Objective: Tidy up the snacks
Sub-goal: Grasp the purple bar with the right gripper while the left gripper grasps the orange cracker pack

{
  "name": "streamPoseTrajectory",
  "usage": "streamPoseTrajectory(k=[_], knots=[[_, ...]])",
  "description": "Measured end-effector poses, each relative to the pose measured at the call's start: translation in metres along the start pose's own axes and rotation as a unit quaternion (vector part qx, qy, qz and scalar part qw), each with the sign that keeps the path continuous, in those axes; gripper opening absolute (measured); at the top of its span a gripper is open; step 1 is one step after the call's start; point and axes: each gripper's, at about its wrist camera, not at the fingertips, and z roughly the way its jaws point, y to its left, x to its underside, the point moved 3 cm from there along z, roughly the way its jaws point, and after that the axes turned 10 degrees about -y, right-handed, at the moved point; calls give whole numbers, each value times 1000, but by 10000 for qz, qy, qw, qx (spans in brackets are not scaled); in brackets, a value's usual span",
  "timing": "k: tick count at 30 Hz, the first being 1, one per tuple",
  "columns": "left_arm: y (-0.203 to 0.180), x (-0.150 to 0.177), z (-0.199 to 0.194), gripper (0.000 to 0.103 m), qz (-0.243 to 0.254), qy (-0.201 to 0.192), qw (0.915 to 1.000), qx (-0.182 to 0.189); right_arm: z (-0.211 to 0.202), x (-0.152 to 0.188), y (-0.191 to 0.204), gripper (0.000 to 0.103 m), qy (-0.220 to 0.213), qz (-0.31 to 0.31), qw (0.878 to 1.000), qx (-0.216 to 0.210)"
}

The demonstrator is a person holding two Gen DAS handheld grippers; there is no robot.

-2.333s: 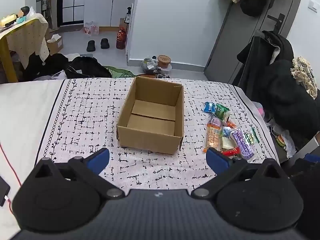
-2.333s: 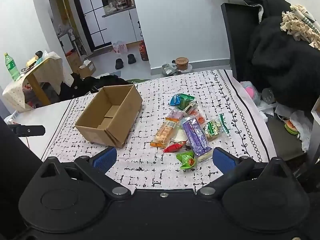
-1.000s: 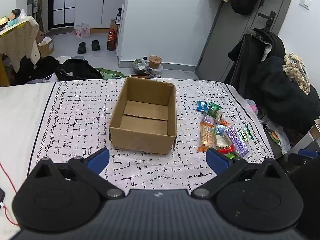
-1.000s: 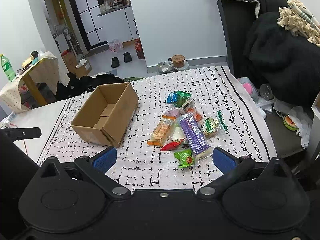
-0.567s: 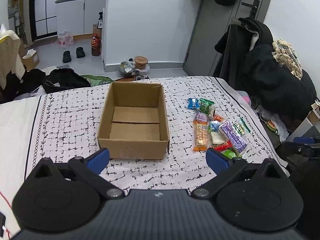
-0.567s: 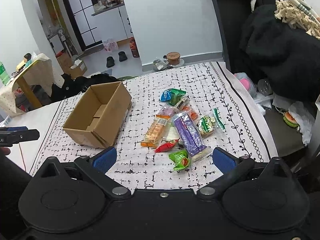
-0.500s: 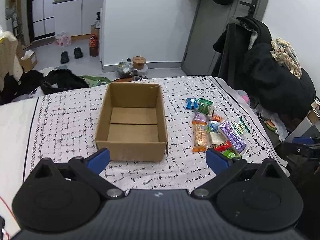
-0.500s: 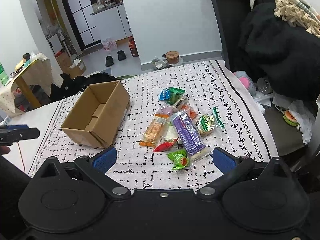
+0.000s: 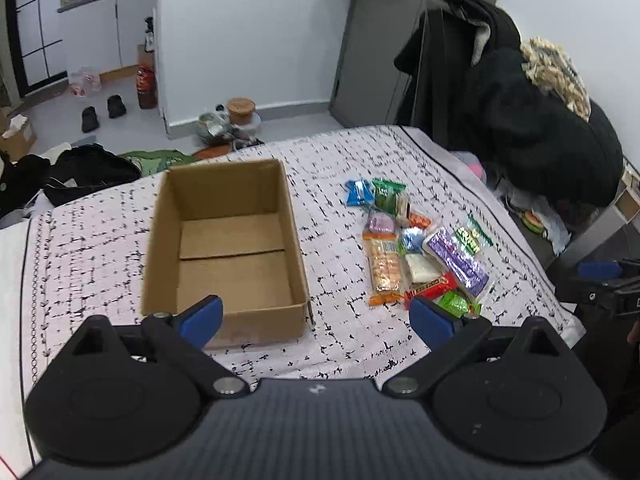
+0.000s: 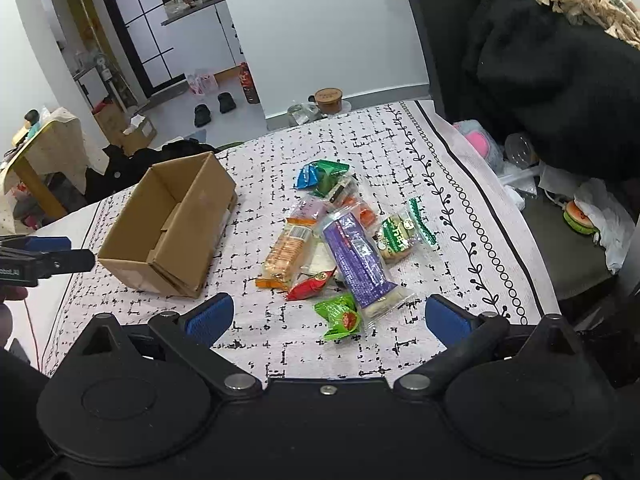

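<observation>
Snacks (image 10: pixel 336 248) lie in a loose pile on the patterned cloth (image 10: pixel 400 152) that covers the surface, to the right of an open cardboard box (image 9: pixel 224 248) and apart from it. The box stands upright with nothing inside it.

In the right wrist view a purple pack (image 10: pixel 356 260) runs lengthwise through the middle of the pile. An orange biscuit pack (image 10: pixel 286 254) lies just left of it, and a red bar (image 10: pixel 310 282) sits between their near ends. A bright green pouch (image 10: pixel 340 316) is the nearest item, touching the purple pack's near end. A green-and-white bag (image 10: pixel 398 234) lies to the right of the purple pack. At the far end a blue pouch (image 10: pixel 307 176) and a dark green pouch (image 10: pixel 330 172) lie side by side.

The left gripper (image 9: pixel 316 316) hovers above the near edge of the cloth, jaws wide apart and holding nothing; its left fingertip shows in front of the box's near wall. The right gripper (image 10: pixel 326 316) hangs over the near end of the pile, jaws also spread wide and empty, with the bright green pouch between its blue tips in the view.

Beyond the surface, dark clothes (image 9: pixel 532 120) are heaped at the right.
</observation>
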Motion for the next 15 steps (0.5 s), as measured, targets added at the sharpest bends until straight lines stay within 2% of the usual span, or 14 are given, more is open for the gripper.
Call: streamPoseTrajectory(k=[10, 15], knots=[[-17, -5, 42, 97, 312, 296, 9988, 250, 19, 2, -12, 102, 6, 140, 9999, 44], [-25, -5, 59, 95, 474, 509, 9964, 488, 31, 4, -18, 95, 70, 258, 9996, 44]])
